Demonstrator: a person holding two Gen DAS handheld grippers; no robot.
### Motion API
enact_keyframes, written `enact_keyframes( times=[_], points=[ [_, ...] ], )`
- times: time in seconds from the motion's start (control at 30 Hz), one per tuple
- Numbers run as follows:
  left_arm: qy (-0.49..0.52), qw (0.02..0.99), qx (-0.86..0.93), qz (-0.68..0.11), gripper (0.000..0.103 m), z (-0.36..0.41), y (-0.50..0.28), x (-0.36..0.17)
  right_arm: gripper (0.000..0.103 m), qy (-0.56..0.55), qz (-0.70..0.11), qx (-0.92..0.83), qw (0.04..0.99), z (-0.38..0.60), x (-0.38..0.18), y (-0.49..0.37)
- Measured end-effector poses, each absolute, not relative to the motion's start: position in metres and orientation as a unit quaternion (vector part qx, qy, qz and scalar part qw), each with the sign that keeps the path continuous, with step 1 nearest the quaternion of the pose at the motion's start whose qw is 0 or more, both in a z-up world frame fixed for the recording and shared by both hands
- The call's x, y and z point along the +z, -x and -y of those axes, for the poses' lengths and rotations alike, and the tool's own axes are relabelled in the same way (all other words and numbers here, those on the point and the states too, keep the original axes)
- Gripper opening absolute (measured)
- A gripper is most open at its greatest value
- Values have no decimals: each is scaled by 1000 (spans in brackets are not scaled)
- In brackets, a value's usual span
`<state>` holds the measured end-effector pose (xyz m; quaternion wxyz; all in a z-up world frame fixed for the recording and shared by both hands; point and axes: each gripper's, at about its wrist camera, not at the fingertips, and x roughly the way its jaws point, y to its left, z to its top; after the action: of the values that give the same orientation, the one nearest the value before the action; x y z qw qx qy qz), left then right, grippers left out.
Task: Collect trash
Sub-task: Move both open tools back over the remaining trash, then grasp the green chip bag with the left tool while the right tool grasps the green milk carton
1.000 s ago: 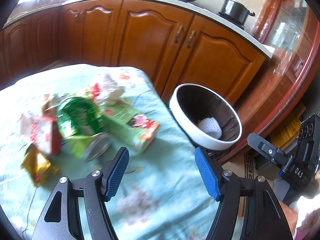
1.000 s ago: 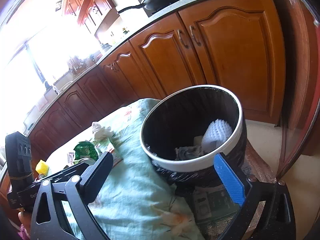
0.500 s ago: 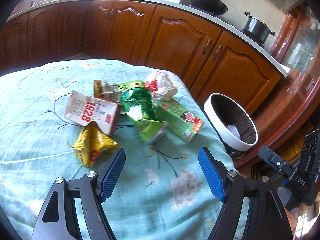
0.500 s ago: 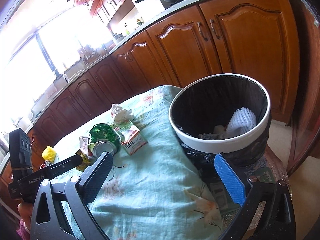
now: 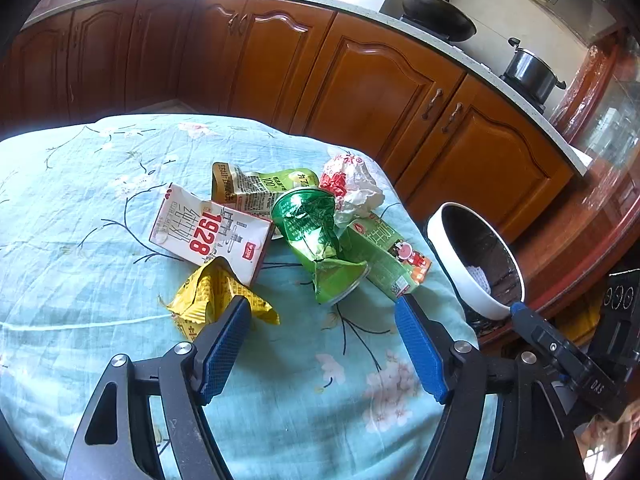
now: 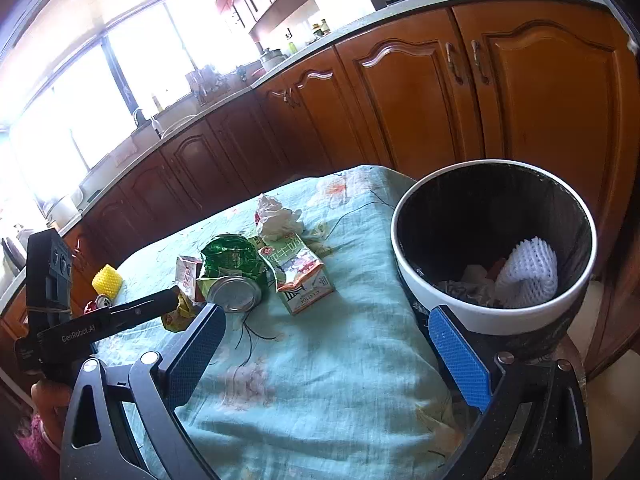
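A heap of trash lies on the light green tablecloth (image 5: 80, 240): a white "1928" carton (image 5: 208, 236), a crushed green can (image 5: 316, 240), a green milk carton (image 5: 384, 256), a yellow wrapper (image 5: 216, 300), a flattened pouch (image 5: 256, 188) and crumpled white paper (image 5: 352, 188). My left gripper (image 5: 322, 344) is open and empty, just short of the heap. My right gripper (image 6: 326, 356) is open and empty, between the heap and the white-rimmed bin (image 6: 496, 320). The bin holds white foam netting (image 6: 528, 272). The can (image 6: 232, 272) and milk carton (image 6: 300, 276) show in the right wrist view.
The bin (image 5: 472, 280) stands off the table's right edge. Wooden cabinets (image 5: 360, 92) run behind, with a pan (image 5: 436, 20) and pot (image 5: 528, 72) on the counter. A yellow foam sleeve (image 6: 107, 284) lies at the table's far left.
My left gripper has swung left from the bin toward the trash heap and come closer to it. My right gripper has drawn back from the bin, bringing the table into view.
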<state>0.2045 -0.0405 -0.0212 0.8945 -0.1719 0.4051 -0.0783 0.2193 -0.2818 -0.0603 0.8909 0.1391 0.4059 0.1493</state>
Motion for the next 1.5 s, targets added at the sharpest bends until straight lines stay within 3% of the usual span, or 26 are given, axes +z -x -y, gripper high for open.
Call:
enact_keyframes(
  times=[0.3, 0.57, 0.67, 0.87, 0.93, 1.03, 1.2, 1.33, 1.5],
  points=[
    [183, 883, -84, -423, 62, 41, -242, -28, 91, -84, -425, 200, 879, 261, -74, -251],
    [171, 878, -89, -438, 40, 47, -278, -34, 80, -37, -453, 230, 860, 241, -95, -280],
    [161, 877, -92, -443, 38, 48, -288, -38, 79, -24, -457, 237, 857, 235, -98, -288],
    [157, 872, -94, -454, 38, 46, -301, -45, 75, -8, -462, 246, 852, 226, -102, -300],
    [157, 870, -93, -458, 37, 45, -302, -47, 69, -3, -468, 246, 849, 224, -105, -303],
    [153, 869, -90, -462, 37, 46, -304, -49, 47, 2, -481, 240, 843, 222, -111, -304],
    [143, 872, -89, -460, 38, 50, -304, -49, 47, -7, -484, 224, 846, 229, -108, -295],
    [133, 873, -89, -461, 48, 52, -303, -53, 47, -44, -484, 205, 850, 244, -103, -281],
    [105, 879, -89, -457, 47, 60, -307, -57, 47, -100, -491, 185, 845, 264, -102, -264]
  ],
)
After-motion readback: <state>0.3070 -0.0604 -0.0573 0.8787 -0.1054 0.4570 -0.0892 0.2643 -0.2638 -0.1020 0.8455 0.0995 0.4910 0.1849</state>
